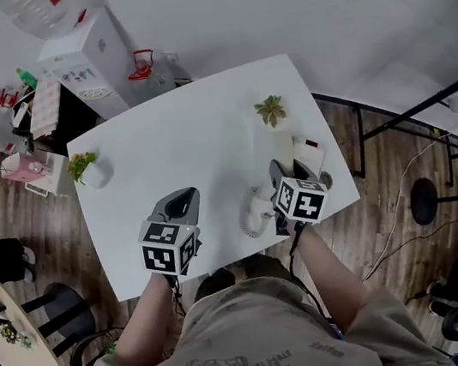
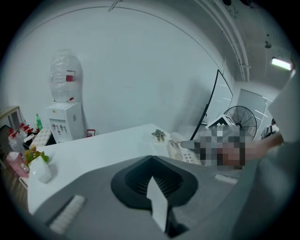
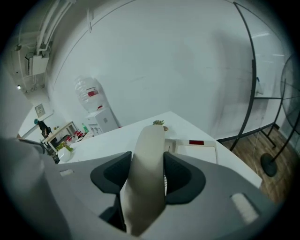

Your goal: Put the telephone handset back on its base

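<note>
White rectangular counter (image 1: 187,141) on a wood plank floor (image 1: 387,195), plain white wall behind. A water dispenser (image 1: 82,59) with its bottle stands past the far left corner, a cluttered shelf beside it, a round side table (image 1: 13,344) at the left, and a black metal frame (image 1: 409,113) and a fan (image 2: 241,119) off to the right. Two small potted plants are on the counter: one near the left edge (image 1: 83,166), one at the far right (image 1: 270,111). The telephone base (image 1: 303,155) lies flat close to the right edge, just nearer than the right plant, with its cradle bare. The handset (image 1: 260,203) is off the base, gripped in the right claw (image 1: 283,170), whose pads press on both its sides. It is held above the counter at the near side of the base. Its long axis runs along the jaws, and its far end points toward the base and the plant beyond, tilted downward. The coiled cord (image 1: 252,228) hangs from its near end onto the counter. The left claw (image 1: 179,203) is closed and empty, over the near middle of the counter, well apart from the base. The counter's middle and left are bare and wide. Around the base room is tight, with the right edge just beside it, the plant beyond it and the near edge not far off.
</note>
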